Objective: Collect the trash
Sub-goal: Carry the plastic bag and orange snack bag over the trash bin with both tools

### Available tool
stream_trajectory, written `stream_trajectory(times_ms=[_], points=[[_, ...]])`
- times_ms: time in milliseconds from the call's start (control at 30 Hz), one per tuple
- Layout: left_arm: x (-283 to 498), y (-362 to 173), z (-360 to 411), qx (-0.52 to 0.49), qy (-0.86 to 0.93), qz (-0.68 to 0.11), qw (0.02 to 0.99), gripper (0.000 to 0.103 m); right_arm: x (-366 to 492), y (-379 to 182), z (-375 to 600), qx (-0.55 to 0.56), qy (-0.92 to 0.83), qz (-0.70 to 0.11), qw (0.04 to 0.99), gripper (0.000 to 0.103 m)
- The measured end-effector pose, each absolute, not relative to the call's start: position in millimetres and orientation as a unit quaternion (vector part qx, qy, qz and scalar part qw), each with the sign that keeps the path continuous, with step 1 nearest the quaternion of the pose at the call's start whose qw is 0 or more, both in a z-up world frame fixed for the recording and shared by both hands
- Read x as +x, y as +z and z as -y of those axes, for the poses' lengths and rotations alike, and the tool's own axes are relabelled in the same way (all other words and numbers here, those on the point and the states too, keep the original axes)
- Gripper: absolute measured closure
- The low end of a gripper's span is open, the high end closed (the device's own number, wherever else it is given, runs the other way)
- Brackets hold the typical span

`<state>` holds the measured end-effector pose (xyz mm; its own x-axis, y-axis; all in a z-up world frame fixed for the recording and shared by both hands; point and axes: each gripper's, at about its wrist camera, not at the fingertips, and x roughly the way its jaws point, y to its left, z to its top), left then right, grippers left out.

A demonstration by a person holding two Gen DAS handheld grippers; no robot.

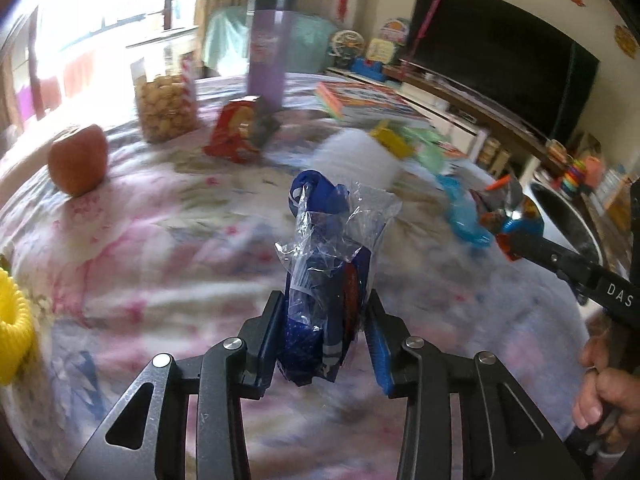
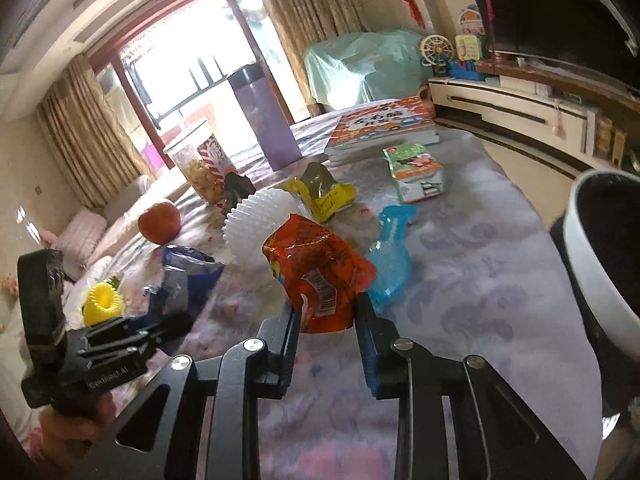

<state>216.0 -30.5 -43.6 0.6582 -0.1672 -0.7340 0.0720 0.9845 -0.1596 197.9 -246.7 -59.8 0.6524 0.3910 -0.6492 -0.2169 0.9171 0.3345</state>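
left gripper [image 1: 324, 320] right at the lens, fingers pinched on a blue wrapper [image 1: 320, 280] with clear crinkled plastic around it. wrapper stands up out of the jaws, lifted off the tablecloth [image 1: 140, 248]. i see the same blue wrapper [image 2: 184, 280] from the right cam, low left, held above the cloth.

right gripper [image 2: 324, 316] clamps an orange snack wrapper [image 2: 316, 276], barcode facing me, also off the table. from the left cam the right gripper [image 1: 506, 236] sits far right with that wrapper [image 1: 500, 216] at its tip, blurred. person's hand [image 1: 604, 384] on its handle at the right edge.

trash can [image 2: 592, 248], white rim and dark inside, is at the right edge of the right view, just off the table edge. orange wrapper is well left of it.

on the table: apple [image 2: 159, 221], yellow ring toy [image 2: 102, 304], white spiky ball [image 2: 260, 224], blue plastic toy [image 2: 390, 264], a yellow wrapper [image 2: 328, 196] behind the ball, green carton [image 2: 416, 174], books [image 2: 380, 128], purple bottle [image 2: 266, 116], snack jar [image 2: 200, 168].

left cam is motion-blurred. i can't tell what the red packet [image 1: 236, 132] near the bottle is.
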Motion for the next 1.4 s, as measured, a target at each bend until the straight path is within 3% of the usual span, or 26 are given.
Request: stream_trajectory(times_ms=[1400], points=[[228.4, -29.1, 189.4, 0.029, -0.19, -0.406, 0.893, 0.065, 121.3, -39.1, 393.9, 0.199, 0.042, -0.341, 0.918, 0.076]])
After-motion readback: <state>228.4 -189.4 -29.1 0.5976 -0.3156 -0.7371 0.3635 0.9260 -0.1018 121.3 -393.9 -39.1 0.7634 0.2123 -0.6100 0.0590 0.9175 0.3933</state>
